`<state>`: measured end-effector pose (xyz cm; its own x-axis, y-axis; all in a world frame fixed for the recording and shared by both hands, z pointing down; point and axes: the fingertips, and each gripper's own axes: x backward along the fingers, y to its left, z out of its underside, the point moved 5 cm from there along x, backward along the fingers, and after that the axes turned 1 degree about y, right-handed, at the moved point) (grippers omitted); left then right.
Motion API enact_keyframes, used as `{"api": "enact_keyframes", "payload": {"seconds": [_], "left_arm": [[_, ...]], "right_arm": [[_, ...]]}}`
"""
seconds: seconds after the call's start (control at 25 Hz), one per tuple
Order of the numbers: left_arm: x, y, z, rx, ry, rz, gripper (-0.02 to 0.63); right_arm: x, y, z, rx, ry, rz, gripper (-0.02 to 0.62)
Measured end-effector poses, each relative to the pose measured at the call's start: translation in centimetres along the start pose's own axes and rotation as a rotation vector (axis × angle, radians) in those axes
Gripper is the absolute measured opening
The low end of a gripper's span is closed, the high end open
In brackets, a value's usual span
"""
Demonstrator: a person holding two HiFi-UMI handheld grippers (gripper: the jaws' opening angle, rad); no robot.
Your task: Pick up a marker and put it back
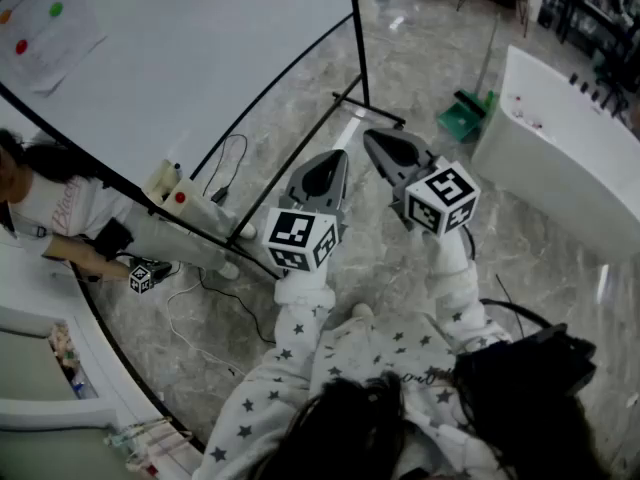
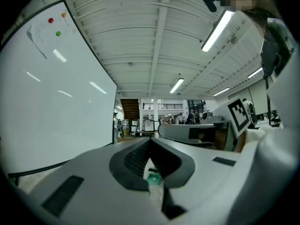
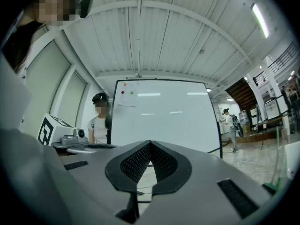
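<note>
Two grippers up, both roughly level, over a grey marble-look floor [image 1: 420, 68].

Far left: big whiteboard [image 1: 170, 58], smooth glossy white, thin black frame and stand. Red, green and orange round magnets [image 1: 56, 9] sit in its top corner on a sheet of paper. A person [image 1: 50, 208] in a white shirt stands at the board's lower end.

Left gripper [image 1: 337, 158]: jaws closed on the marker [image 2: 152, 177]. The left gripper view shows it pinched low between the ribbed black pads, near their base, with the green end facing the camera and a pale, semi-clear barrel below. Not visible from the head view.

Right gripper [image 1: 369, 137], just beside the left one: jaws fully together, nothing between them. Same build, matte grey shell and black mesh-textured pads meeting in a V.

Each gripper carries a white cube [image 1: 300, 238] with black square codes.

Right side: green dustpan [image 1: 462, 118] on the floor, then a white curved counter [image 1: 560, 158].
</note>
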<state>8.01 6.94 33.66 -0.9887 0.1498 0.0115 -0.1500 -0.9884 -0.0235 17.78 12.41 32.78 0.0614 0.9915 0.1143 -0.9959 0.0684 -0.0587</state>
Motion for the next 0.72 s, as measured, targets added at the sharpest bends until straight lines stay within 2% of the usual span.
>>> {"api": "enact_keyframes", "payload": {"seconds": [0.2, 0.44, 0.72], "left_arm": [[0.5, 4.5, 0.1, 0.012, -0.013, -0.105, 0.001], [1.1, 12.8, 1.0, 0.05, 0.003, -0.298, 0.002], [1.9, 20.0, -0.1, 0.047, -0.041, -0.506, 0.002]], "right_arm": [[-5.3, 0.6, 0.6, 0.008, 0.019, -0.103, 0.006], [-15.2, 1.3, 2.3, -0.015, 0.062, -0.305, 0.006], [-24.6, 2.8, 1.5, 0.011, 0.047, -0.541, 0.007]]}}
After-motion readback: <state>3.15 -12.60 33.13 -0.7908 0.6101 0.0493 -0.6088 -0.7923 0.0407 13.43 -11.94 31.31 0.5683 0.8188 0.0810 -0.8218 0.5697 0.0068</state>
